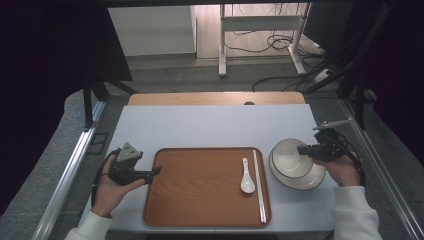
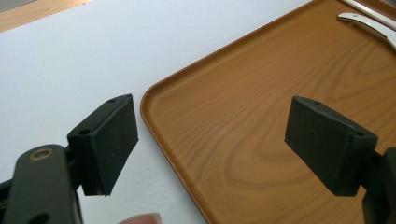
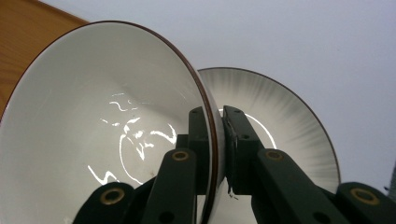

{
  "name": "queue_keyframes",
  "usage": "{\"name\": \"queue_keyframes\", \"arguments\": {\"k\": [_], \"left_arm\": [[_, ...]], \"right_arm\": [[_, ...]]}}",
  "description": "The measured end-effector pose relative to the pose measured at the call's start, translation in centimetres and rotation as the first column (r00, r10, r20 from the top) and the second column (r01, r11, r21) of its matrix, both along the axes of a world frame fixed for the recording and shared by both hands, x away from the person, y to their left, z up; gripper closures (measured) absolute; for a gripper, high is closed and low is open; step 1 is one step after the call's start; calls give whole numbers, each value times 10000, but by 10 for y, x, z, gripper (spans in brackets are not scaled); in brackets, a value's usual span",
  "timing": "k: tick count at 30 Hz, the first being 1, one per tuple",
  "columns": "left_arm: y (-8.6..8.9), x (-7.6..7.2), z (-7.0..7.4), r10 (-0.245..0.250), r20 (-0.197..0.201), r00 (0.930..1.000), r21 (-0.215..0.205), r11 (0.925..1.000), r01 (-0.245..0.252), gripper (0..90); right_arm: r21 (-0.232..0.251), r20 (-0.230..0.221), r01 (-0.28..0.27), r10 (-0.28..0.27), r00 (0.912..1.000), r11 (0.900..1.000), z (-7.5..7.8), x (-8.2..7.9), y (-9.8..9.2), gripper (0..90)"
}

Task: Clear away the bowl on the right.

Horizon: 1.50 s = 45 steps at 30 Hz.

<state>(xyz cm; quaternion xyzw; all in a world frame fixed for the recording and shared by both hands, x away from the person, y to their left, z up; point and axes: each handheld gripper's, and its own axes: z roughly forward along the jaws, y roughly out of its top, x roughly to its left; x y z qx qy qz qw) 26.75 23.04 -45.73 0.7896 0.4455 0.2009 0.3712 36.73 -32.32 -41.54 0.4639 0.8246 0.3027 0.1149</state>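
Bowl point(image 3: 93, 121): white glazed ceramic with a thin brown rim, round, flaring wide from a narrow base. The right gripper point(image 3: 215, 140) is clamped on its wall at the rim, one finger point(image 3: 198, 140) inside and the other outside, the thin edge pinched between them. In the high view the bowl point(image 1: 291, 157) sits tilted over the plate point(image 1: 310, 181), at the right fingers' tips.

Handling judgement: rigid, moderately heavy, brittle; the glaze is glossy and likely slippery against the pads. A single rim grip leaves the weight hanging off to one side, so the bowl may pivot or slip. A knock against the plate below could chip either piece.

Plate point(image 3: 289, 121): same white ceramic, shallow, with fine radial lines, lying just beyond the outer finger.

Tray point(image 1: 200, 187): wood-grain, smooth, rounded corners and raised lip. It carries a white ceramic spoon point(image 1: 246, 179) and chopsticks point(image 1: 259, 185) near its right edge.

Left gripper point(image 2: 212, 144): fingers spread apart, holding nothing, straddling the tray's point(image 2: 243, 130) near-left corner.

Table point(image 1: 200, 127): flat, matte pale surface.
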Motion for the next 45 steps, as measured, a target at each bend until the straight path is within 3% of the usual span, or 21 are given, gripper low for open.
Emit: {"name": "queue_keyframes", "arguments": {"k": [12,25,45], "left_arm": [[-1,0,-1,-9,-6,10000,-4,10000,9,166],[-2,1,-2,-54,-35,10000,65,10000,54,166],[-1,1,-2,-45,-26,10000,46,10000,46,166]], "right_arm": [[310,-40,-899,901,9959,9955,2,-3,24,829],[286,-51,-1752,1754,9845,9841,3,-6,63,828],[429,-288,-3176,3190,9473,9472,-9,-1,145,824]]}}
